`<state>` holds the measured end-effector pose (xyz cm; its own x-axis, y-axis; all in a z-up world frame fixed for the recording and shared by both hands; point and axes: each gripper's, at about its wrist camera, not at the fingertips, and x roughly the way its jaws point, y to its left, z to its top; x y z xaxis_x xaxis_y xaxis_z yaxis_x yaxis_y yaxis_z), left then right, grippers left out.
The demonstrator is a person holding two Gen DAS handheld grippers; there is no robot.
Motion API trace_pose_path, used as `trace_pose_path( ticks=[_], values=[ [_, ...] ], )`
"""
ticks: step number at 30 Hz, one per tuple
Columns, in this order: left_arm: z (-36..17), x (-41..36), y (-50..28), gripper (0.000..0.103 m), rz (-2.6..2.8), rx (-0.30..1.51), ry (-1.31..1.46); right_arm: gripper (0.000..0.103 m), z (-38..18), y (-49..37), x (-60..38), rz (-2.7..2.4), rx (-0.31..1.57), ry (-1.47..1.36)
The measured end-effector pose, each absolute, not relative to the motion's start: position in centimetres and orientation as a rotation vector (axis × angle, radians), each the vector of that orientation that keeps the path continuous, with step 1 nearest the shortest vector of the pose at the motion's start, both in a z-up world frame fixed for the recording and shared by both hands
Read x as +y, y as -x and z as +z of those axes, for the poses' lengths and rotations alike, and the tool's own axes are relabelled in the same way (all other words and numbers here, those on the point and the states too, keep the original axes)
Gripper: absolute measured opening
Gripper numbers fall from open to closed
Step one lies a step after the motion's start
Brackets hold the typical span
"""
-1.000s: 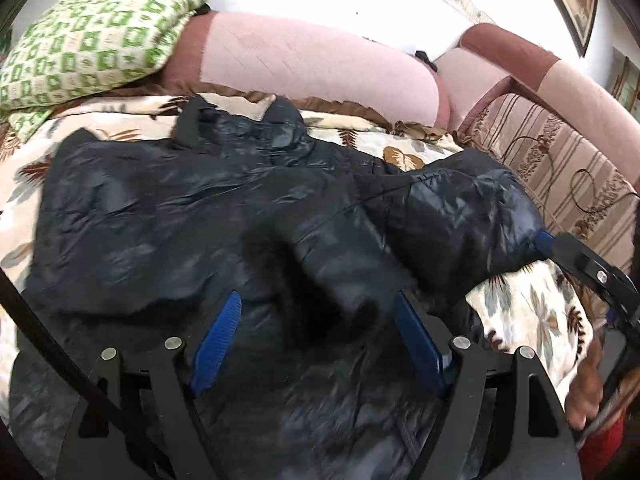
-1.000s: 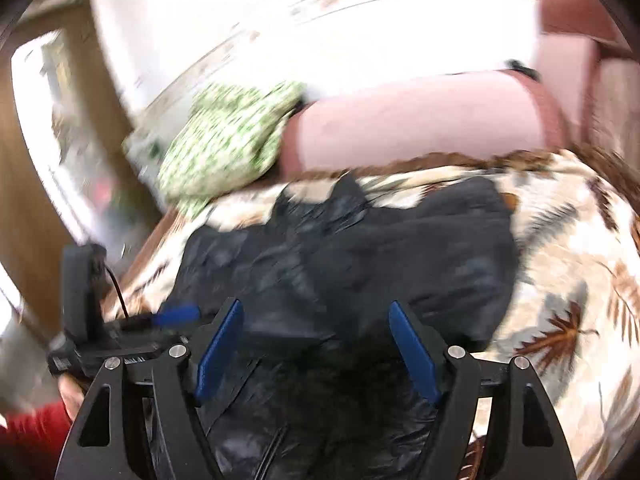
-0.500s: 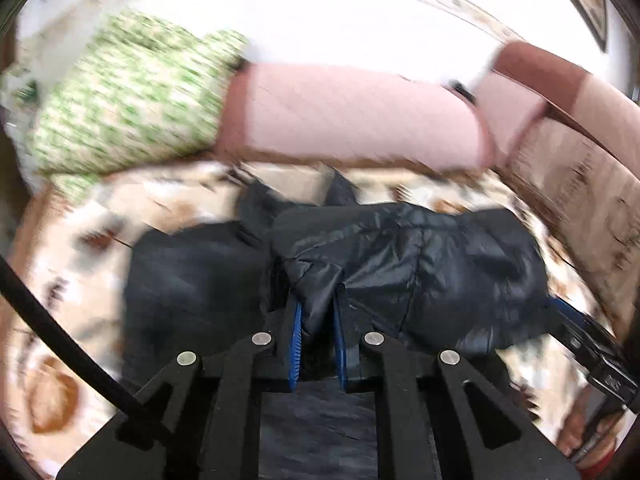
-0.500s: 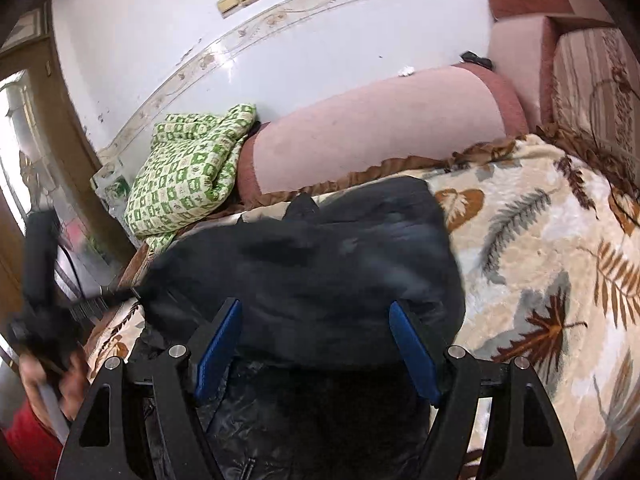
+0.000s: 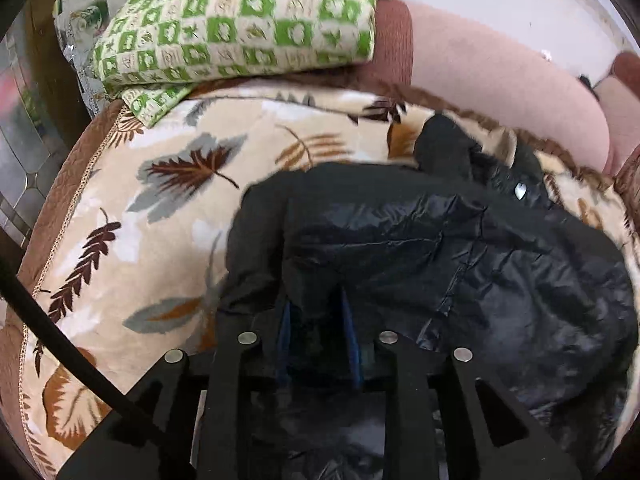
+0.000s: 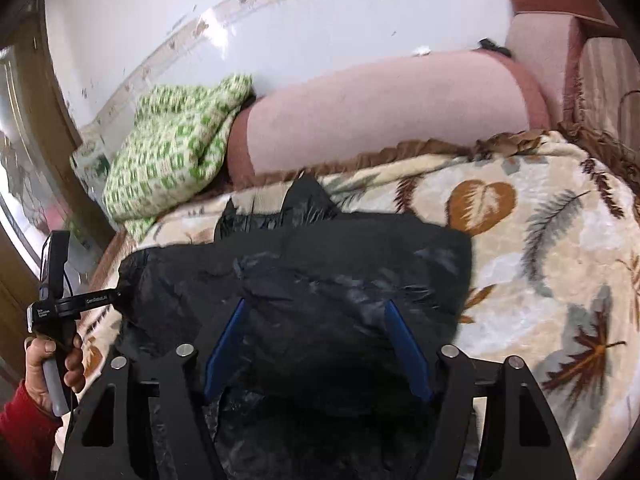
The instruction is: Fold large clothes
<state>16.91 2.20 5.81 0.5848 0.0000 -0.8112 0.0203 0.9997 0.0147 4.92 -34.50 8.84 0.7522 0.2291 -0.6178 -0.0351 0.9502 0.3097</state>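
A black shiny padded jacket [image 5: 460,264] lies on a leaf-patterned blanket [image 5: 168,216] over a sofa seat. My left gripper [image 5: 316,320] is shut on a fold of the jacket at its left edge, blue pads pinching the cloth. In the right wrist view the jacket [image 6: 320,280] lies bunched in front of my right gripper [image 6: 316,328], whose blue fingers [image 6: 224,344] stand wide apart over the cloth, gripping nothing. The left gripper [image 6: 116,298] shows there at the jacket's left edge, held by a hand in a red sleeve.
A green checked folded blanket [image 5: 240,28] rests at the back left against the pink sofa back [image 5: 500,92]. The sofa armrest [image 6: 600,60] rises at the right. The blanket's brown edge [image 5: 52,208] marks the seat's left side. A white wall stands behind.
My left gripper closed on a jacket fold and carried it to the left. The jacket now lies more bunched. My right gripper stayed open and moved closer over the cloth.
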Motion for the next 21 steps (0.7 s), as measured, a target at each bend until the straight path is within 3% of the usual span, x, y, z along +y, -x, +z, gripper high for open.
trace_pose_path(
  ticks=[7,13,16,21],
  values=[
    [5.4,-0.7,-15.5,0.032,0.020,0.897,-0.224,0.074,4.4,-7.6,-32.8,0.065,0.845,-0.154],
    [10.0,1.5,-12.6,0.039,-0.088,0.847,-0.061,0.074,3.7,-7.6,-33.0,0.022,0.886,-0.087],
    [11.3,2.1,-13.0,0.047,-0.061,0.821,-0.033,0.074,3.5,-7.6,-33.4,0.015,0.885,-0.095],
    [7.6,1.7,-17.6,0.049,0.062,0.947,-0.062,0.075,3.5,-7.4,-33.2,0.012,0.882,-0.078]
  ],
)
